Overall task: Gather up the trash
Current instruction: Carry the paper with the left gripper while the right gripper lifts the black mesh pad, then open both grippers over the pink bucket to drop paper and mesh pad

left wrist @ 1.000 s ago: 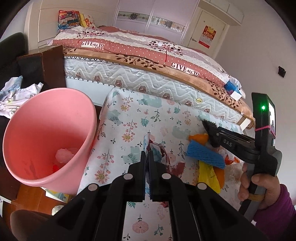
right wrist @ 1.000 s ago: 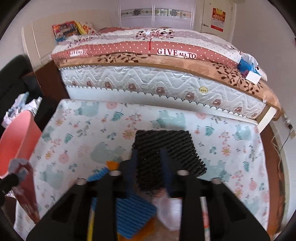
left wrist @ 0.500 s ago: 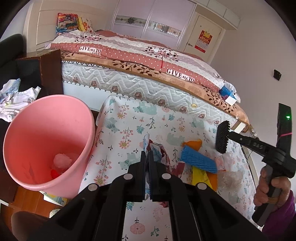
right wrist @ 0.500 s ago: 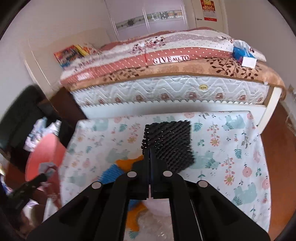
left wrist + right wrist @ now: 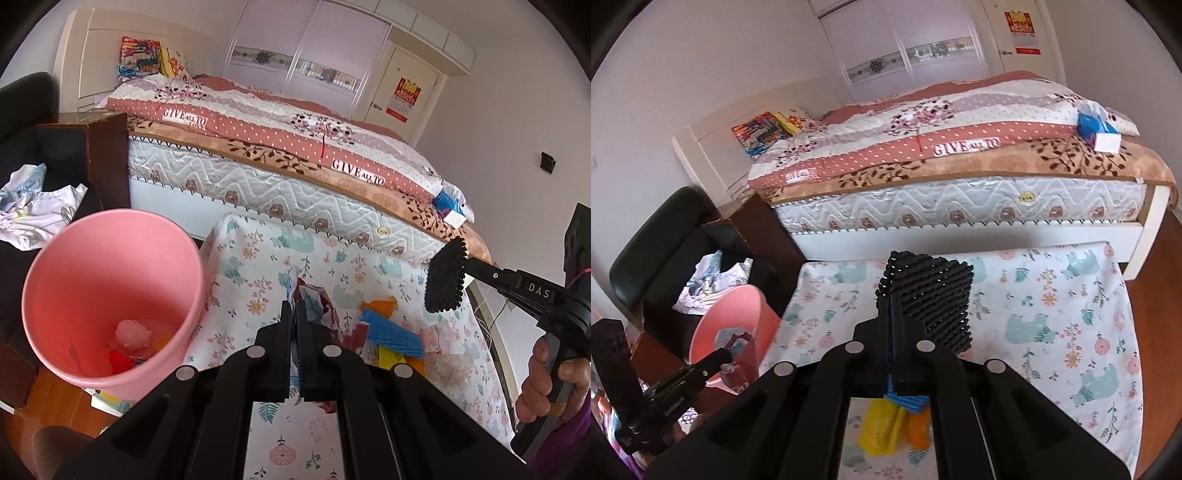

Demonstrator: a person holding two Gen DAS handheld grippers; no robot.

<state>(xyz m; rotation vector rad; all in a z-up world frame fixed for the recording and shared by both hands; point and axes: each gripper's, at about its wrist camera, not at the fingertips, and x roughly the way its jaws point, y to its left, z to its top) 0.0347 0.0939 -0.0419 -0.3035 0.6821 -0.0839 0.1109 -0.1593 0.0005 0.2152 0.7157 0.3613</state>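
My left gripper (image 5: 294,306) is shut on a crumpled red, white and blue wrapper (image 5: 314,301), held above the floral-cloth table (image 5: 258,258) beside the pink bin (image 5: 110,288). Some trash lies in the bin's bottom. My right gripper (image 5: 891,295) is shut on a black foam net (image 5: 931,295), held in the air over the table; the left wrist view shows this net (image 5: 445,280) at the right. Below it on the cloth lie a blue foam net (image 5: 391,334), an orange piece (image 5: 380,306), a yellow piece (image 5: 391,360) and clear plastic (image 5: 448,365).
A bed (image 5: 295,184) runs along the table's far edge. Left of the bin stand a dark wooden nightstand (image 5: 103,155) and a black chair with clothes (image 5: 713,277) on it. A person's hand (image 5: 546,384) grips the right gripper's handle.
The right gripper's jaws closed on the black net and carried it up off the table. The left gripper rose a little with the wrapper.
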